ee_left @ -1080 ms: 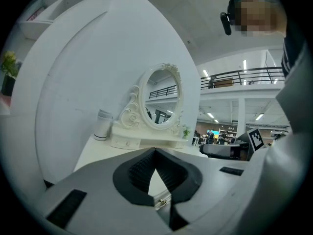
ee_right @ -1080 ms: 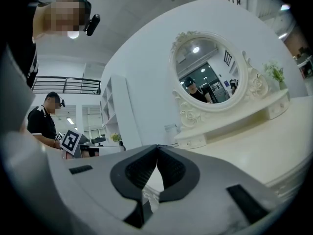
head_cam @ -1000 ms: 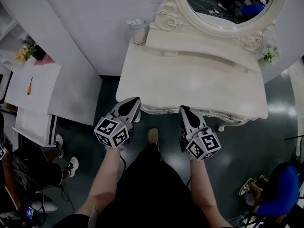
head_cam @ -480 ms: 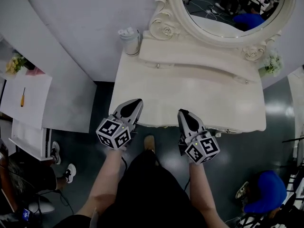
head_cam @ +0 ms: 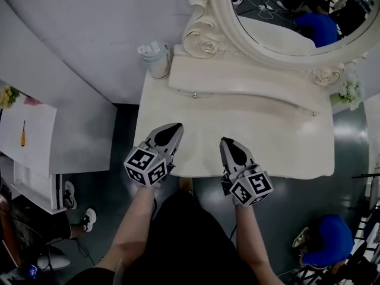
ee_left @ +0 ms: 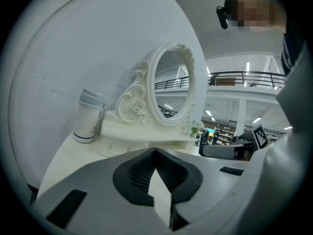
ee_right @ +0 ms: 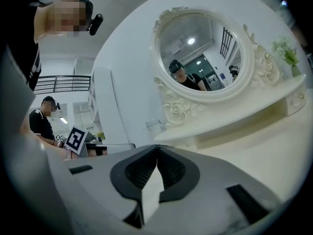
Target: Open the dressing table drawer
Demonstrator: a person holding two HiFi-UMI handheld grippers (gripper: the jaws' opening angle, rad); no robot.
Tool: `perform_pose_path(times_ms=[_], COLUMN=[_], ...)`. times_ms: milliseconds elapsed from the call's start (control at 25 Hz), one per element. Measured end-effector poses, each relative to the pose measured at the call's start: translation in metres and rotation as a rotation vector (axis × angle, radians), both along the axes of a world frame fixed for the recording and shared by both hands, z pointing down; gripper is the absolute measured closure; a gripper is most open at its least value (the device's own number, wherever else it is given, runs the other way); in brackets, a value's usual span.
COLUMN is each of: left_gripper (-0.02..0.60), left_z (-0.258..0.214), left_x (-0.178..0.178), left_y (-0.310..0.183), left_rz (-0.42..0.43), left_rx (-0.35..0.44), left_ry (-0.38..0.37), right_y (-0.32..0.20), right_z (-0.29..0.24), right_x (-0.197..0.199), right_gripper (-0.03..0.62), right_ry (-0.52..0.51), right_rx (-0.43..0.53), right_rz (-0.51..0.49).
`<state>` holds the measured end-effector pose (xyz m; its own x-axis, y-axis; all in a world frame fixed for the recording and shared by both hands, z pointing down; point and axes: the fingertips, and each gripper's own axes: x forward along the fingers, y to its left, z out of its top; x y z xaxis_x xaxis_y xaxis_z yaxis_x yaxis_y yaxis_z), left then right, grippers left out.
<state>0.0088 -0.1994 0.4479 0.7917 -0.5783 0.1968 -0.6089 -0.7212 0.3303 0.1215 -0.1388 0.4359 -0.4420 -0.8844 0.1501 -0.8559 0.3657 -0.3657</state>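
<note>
The cream dressing table (head_cam: 279, 141) stands against a white wall, with an oval mirror (head_cam: 285, 10) above a raised shelf. That shelf has small drawer knobs (head_cam: 194, 95). The table's front drawer face is hidden under the top's front edge. My left gripper (head_cam: 172, 129) is shut and empty, its tip over the table top near the front left. My right gripper (head_cam: 228, 144) is also shut and empty, over the front edge beside it. In the left gripper view the jaws (ee_left: 155, 151) meet in front of the shelf (ee_left: 142, 133). In the right gripper view the jaws (ee_right: 157, 148) point at the mirror (ee_right: 200, 58).
A white lidded cup (head_cam: 155, 58) stands at the table's back left corner, and flowers (head_cam: 350, 91) at the back right. A low white side table (head_cam: 29, 147) with a screwdriver (head_cam: 22, 132) is to the left. A person in blue (head_cam: 323, 236) sits at the lower right.
Both grippers have moved forward from in front of the table's edge to over its top. The table's front face with its knobs has passed out of sight under the top.
</note>
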Motion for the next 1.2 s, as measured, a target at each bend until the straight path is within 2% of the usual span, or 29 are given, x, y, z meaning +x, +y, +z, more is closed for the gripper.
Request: perform_pose_path(times_ms=[440, 520, 840, 1000, 1200], left_gripper=[0.575, 0.554, 0.468, 0.451, 0.43], left_z=[0.027, 0.033, 0.054, 0.063, 0.075], left_x=[0.032, 0.036, 0.043, 0.046, 0.049], left_y=[-0.055, -0.061, -0.09, -0.1, -0.109], left_rz=[0.038, 0.034, -0.045, -0.081, -0.119], left_rx=[-0.038, -0.05, -0.098, -0.114, -0.101], left_ry=[-0.032, -0.037, -0.05, -0.062, -0.141], right_y=[-0.054, -0.061, -0.087, -0.099, -0.111], right_z=[0.02, 0.025, 0.044, 0.051, 0.059], right_x=[0.002, -0.001, -0.01, -0.016, -0.021], right_gripper=[0.588, 0.588, 0.588, 0.588, 0.588], right_ry=[0.004, 0.012, 0.006, 0.004, 0.013], right_rx=[-0.037, -0.045, -0.076, -0.081, -0.084], right_rz=[0.001, -0.014, -0.063, -0.089, -0.112])
